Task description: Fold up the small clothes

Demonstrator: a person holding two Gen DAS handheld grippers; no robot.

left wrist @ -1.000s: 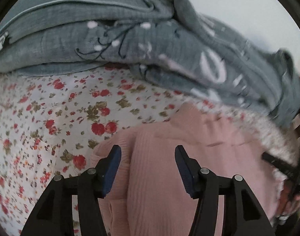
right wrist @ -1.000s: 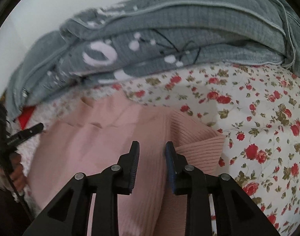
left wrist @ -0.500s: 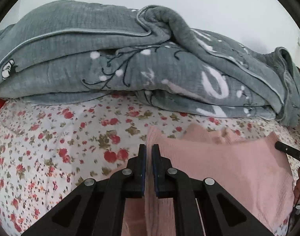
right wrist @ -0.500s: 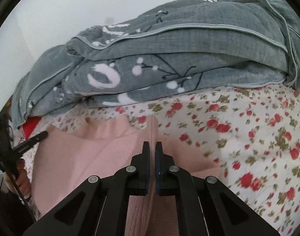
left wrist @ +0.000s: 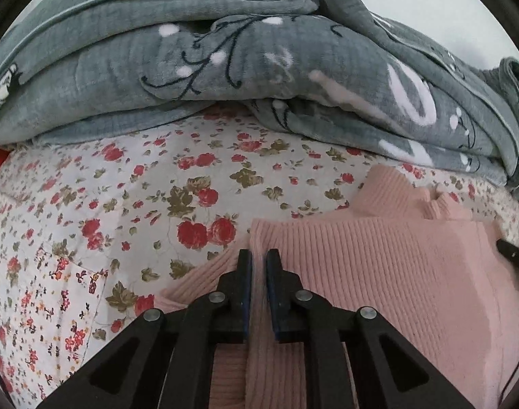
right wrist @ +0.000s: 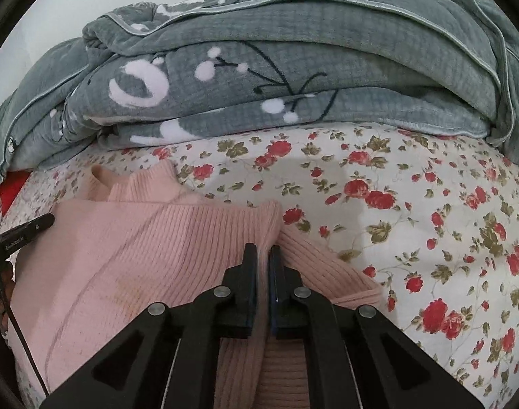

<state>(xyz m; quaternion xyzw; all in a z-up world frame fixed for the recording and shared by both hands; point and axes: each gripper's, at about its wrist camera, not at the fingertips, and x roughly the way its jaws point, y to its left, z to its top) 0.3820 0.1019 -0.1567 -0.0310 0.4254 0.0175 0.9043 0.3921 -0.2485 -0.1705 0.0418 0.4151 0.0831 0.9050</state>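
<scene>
- Grey blanket (left wrist: 225,68) sits in a big pile at the back of the bed
- Flowery bed sheet (left wrist: 89,204) lies flat under everything
- Pink ribbed sweater (left wrist: 378,272) lies on the sheet in front of the blanket, one part folded over
- Left claw (left wrist: 258,266) is nearly closed, pinching the sweater's left edge
- Right claw (right wrist: 263,262) is squeezed tight on the sweater's right edge
- Lay both edges down together, keep the fold straight and smooth, then let go
</scene>
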